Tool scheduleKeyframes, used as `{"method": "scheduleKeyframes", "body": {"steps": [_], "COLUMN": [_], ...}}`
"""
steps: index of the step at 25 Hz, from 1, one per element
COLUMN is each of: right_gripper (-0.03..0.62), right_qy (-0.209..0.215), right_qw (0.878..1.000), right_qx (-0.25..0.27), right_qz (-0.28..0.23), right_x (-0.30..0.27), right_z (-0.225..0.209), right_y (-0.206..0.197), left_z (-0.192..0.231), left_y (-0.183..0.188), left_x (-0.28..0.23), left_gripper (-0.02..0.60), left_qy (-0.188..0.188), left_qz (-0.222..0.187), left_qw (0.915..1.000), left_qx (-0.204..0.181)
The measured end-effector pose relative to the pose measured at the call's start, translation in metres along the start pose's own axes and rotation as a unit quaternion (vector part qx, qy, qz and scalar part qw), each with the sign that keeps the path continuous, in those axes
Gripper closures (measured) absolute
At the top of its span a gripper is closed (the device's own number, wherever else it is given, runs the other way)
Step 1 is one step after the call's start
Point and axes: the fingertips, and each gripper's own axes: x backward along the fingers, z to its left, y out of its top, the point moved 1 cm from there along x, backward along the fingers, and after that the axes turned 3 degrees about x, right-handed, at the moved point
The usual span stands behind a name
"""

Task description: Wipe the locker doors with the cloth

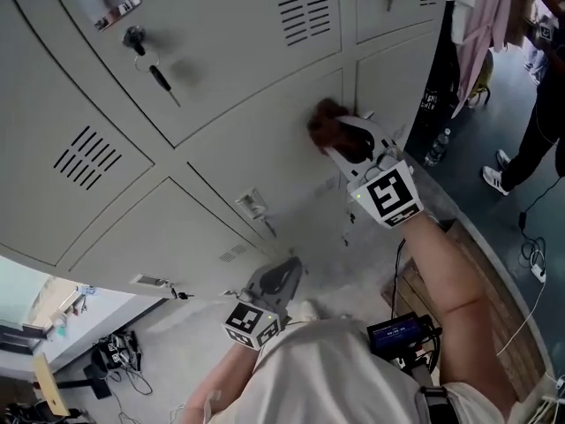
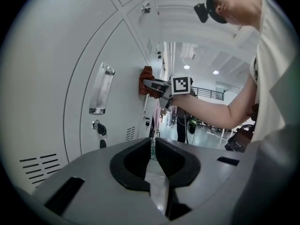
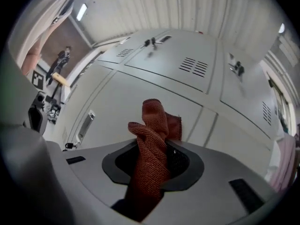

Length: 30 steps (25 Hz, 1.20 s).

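Note:
A rust-red cloth (image 1: 325, 124) is pressed against a grey locker door (image 1: 256, 162) in the head view. My right gripper (image 1: 351, 145) is shut on it, with the arm stretched out from the lower right. In the right gripper view the cloth (image 3: 154, 125) bunches up out of the jaws of the right gripper (image 3: 157, 150), its tip toward the door (image 3: 117, 102). My left gripper (image 1: 281, 276) hangs low, away from the doors, holding nothing. Its jaws (image 2: 153, 149) stand almost together. From there the cloth (image 2: 146, 81) and right gripper (image 2: 158, 85) show against the locker.
Keys (image 1: 159, 78) hang from locks on the neighbouring doors, and a metal handle (image 1: 252, 205) sticks out below the cloth. Pink clothing (image 1: 485, 25) hangs at the row's right end, with a bottle (image 1: 436, 148) on the floor. A person (image 1: 538, 140) stands far right.

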Motion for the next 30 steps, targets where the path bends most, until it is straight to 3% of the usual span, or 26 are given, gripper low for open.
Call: {"method": "scheduleKeyframes", "body": {"steps": [4, 9, 11, 12, 15, 18, 24, 26, 28, 30], "right_gripper": [0.477, 0.477, 0.477, 0.477, 0.477, 0.477, 0.477, 0.477, 0.477, 0.477], "right_qy": [-0.035, -0.055, -0.044, -0.035, 0.009, 0.057, 0.113, 0.122, 0.159, 0.199], "right_qw": [0.994, 0.963, 0.956, 0.960, 0.987, 0.995, 0.987, 0.986, 0.982, 0.973], "right_qx": [-0.107, -0.263, -0.290, -0.277, -0.162, -0.071, 0.052, 0.049, 0.026, 0.061], "right_qz": [0.019, 0.013, 0.006, 0.002, -0.016, -0.048, -0.098, -0.098, -0.102, -0.101], "right_x": [0.011, 0.014, 0.010, 0.008, -0.003, -0.014, -0.032, -0.034, -0.034, -0.035], "right_z": [-0.025, -0.018, -0.003, 0.007, 0.044, 0.084, 0.152, 0.160, 0.168, 0.185], "right_y": [-0.040, -0.060, -0.057, -0.051, -0.016, 0.025, 0.080, 0.085, 0.089, 0.089], "left_z": [-0.012, -0.013, -0.010, -0.008, -0.002, 0.006, 0.022, 0.026, 0.029, 0.029], "left_y": [0.004, -0.001, -0.004, -0.006, -0.009, -0.012, -0.015, -0.017, -0.019, -0.021], "left_x": [-0.011, -0.011, -0.007, -0.006, 0.001, 0.010, 0.032, 0.037, 0.037, 0.034], "left_gripper": [0.546, 0.546, 0.546, 0.546, 0.546, 0.546, 0.546, 0.546, 0.546, 0.546], "left_qy": [-0.014, -0.008, 0.000, 0.004, 0.019, 0.040, 0.078, 0.085, 0.085, 0.079], "left_qz": [0.000, 0.004, 0.006, 0.006, 0.003, -0.001, -0.010, -0.011, -0.008, -0.004], "left_qw": [0.9999, 1.0000, 1.0000, 0.9999, 0.9997, 0.9989, 0.9963, 0.9956, 0.9956, 0.9961], "left_qx": [-0.002, 0.004, 0.007, 0.009, 0.017, 0.023, 0.034, 0.037, 0.038, 0.039]}}
